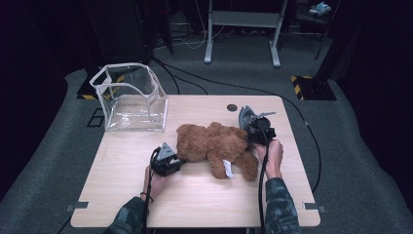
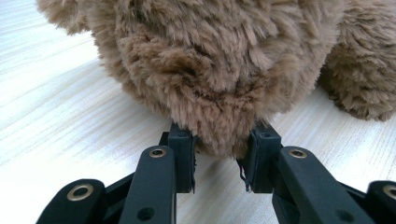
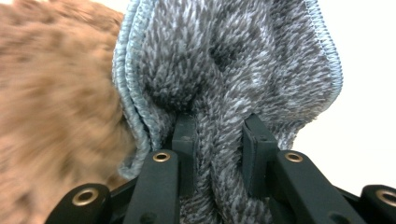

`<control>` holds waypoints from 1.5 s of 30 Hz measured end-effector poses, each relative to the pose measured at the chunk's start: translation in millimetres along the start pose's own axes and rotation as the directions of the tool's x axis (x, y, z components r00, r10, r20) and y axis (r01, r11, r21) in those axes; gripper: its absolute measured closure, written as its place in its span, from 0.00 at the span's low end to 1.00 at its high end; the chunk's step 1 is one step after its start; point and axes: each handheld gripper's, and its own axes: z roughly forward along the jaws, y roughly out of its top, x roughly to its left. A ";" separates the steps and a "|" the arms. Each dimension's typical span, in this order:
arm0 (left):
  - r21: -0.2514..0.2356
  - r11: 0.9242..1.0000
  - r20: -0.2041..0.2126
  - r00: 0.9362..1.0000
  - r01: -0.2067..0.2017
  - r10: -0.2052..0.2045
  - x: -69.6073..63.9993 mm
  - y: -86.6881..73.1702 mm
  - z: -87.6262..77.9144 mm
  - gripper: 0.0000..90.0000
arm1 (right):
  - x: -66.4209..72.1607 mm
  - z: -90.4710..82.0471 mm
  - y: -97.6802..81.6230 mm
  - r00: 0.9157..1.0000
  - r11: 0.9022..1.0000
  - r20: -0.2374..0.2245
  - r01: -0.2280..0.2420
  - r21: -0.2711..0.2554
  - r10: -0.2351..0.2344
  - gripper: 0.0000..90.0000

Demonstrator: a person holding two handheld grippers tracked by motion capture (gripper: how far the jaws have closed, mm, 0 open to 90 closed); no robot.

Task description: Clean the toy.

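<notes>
Between both tongs on the pale wooden bench point(image 1: 122, 195) lies a shaggy brown plush teddy bear point(image 1: 214, 146); left tongs point(image 2: 219, 156) pinch its fur, right tongs point(image 3: 217, 140) clamp a folded grey fleecy cloth point(image 3: 233, 60) touching it. Beyond stands a clear plastic bin point(image 1: 130, 97).

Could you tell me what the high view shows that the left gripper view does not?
High view: a clear plastic bin at the table's far left corner, and the right gripper holding a grey cloth beside the bear. Left gripper view: close up, the left gripper with its jaws pinching a tuft of fur. Both: the brown teddy bear lying on the wooden table.
</notes>
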 end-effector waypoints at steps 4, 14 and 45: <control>0.001 1.000 0.000 1.000 0.000 0.000 0.0 0.0 0.0 0.76 | -7.5 18.6 -5.6 0.999 0.997 0.001 -0.045 0.066 0.045 0.79; 0.006 1.000 0.004 1.000 0.000 0.000 0.2 0.2 -0.2 0.76 | -18.5 -18.1 -11.6 0.998 0.998 0.032 -0.052 0.023 0.051 0.79; 0.010 1.000 0.001 1.000 -0.001 0.001 -0.3 0.3 0.0 0.76 | 41.5 -63.9 -23.3 0.988 0.992 -0.088 0.121 -0.037 -0.124 0.79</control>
